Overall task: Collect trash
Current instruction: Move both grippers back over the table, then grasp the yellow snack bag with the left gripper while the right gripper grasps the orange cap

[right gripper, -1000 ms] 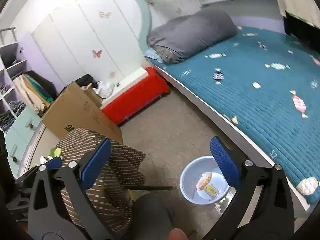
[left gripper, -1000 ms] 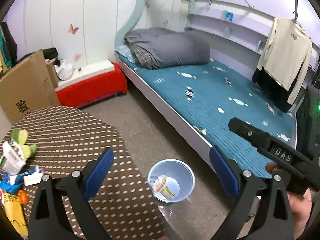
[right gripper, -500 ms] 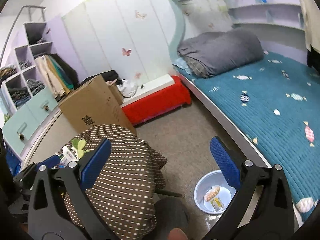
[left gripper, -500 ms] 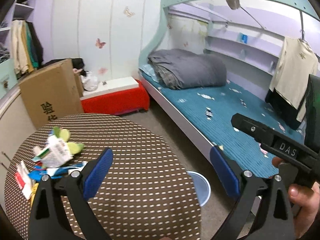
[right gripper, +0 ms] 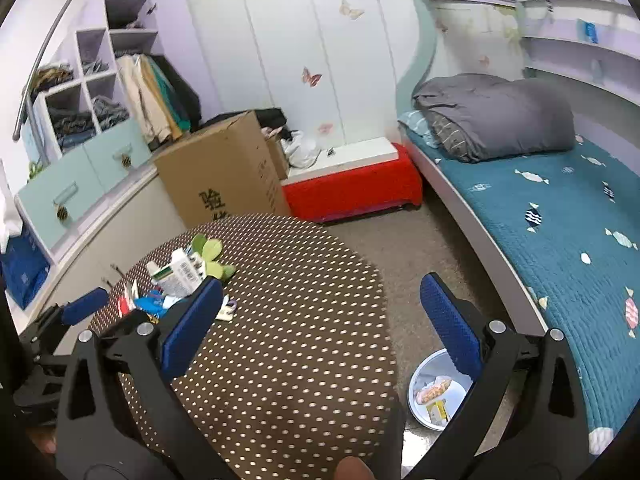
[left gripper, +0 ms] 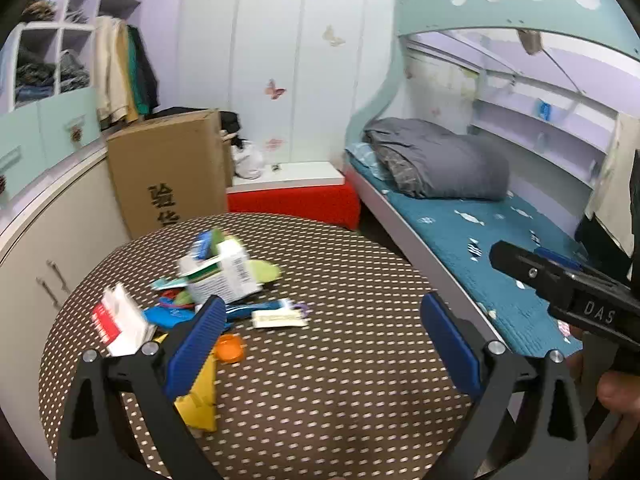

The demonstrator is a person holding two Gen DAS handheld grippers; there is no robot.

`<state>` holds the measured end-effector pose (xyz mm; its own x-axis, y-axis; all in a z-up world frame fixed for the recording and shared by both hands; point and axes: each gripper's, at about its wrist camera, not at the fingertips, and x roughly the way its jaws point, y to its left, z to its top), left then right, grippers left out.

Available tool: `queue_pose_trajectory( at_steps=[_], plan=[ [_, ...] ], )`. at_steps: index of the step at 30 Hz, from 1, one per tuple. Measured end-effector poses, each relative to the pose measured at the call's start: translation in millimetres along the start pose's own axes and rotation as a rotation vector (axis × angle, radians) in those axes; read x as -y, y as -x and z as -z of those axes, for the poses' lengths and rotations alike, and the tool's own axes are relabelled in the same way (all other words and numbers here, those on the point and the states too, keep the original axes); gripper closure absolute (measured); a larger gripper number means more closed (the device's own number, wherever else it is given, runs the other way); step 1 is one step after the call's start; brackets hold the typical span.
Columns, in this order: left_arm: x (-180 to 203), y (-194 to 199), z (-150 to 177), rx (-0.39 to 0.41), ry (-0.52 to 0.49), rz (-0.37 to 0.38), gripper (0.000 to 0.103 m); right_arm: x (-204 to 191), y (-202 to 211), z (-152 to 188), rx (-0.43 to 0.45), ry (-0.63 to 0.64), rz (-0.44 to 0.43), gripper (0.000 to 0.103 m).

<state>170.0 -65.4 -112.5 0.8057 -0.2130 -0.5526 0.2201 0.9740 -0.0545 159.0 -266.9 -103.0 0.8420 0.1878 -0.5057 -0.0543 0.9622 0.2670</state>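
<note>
A heap of trash lies on the left half of a round brown dotted table [left gripper: 360, 280]: a white carton [left gripper: 224, 272], a red-and-white packet [left gripper: 118, 322], blue wrappers [left gripper: 168, 316], an orange cap [left gripper: 229, 348], a yellow wrapper [left gripper: 200, 396] and a small white label [left gripper: 278, 318]. My left gripper [left gripper: 320, 340] hovers open over the table, its left pad beside the orange cap. My right gripper [right gripper: 320, 320] is open and empty above the table's right part. A pale blue bin [right gripper: 436, 396] with wrappers inside stands on the floor right of the table. The carton [right gripper: 180, 274] also shows in the right wrist view.
A bed with a teal cover [right gripper: 560, 220] and grey duvet [left gripper: 440, 160] runs along the right. A cardboard box [left gripper: 168, 168] and a red bench [left gripper: 292, 196] stand behind the table. Cabinets [left gripper: 52, 240] line the left wall. A hand [left gripper: 616, 388] holds the right gripper's handle.
Both views have swung up and left from the bin on the floor to the table. The trash heap now sits in front of the left gripper. Both grippers stayed open.
</note>
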Motion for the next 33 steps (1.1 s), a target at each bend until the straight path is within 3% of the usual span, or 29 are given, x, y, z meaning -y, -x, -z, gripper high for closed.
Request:
queue_pose_trajectory(
  at_steps=[15,19,24,26,27,33],
  plan=[
    [-89.5,-7.6,42.5,-0.075,0.146,-0.141,0.007,-58.3,-39.1,18.6,-0.108,0.103,-0.061,0.006],
    [-110.1,-23.2,54.9,-0.123,0.177,-0.159,0.007,-67.2,-50.6,26.9,-0.146,0.125,-0.073,0.006],
    [-123.9,-51.2,67.2,-0.205,0.196,-0.122,0.008,-79.0,-63.8,35.9,-0.188,0.148,-0.098,0.006],
    [-126.7,-57.6,69.7,-0.219,0.206,-0.09,0.017,-82.5,-69.5,39.0,-0.202,0.157,-0.1,0.006],
    [-128.0,-61.3,70.8,-0.24,0.215,-0.062,0.041,-83.8,-72.1,40.0,-0.209,0.16,-0.101,0.006],
    [-127.0,-47.7,74.5,-0.211,0.203,-0.04,0.051,-104.4,-94.1,49.9,-0.251,0.205,-0.131,0.006]
  ],
)
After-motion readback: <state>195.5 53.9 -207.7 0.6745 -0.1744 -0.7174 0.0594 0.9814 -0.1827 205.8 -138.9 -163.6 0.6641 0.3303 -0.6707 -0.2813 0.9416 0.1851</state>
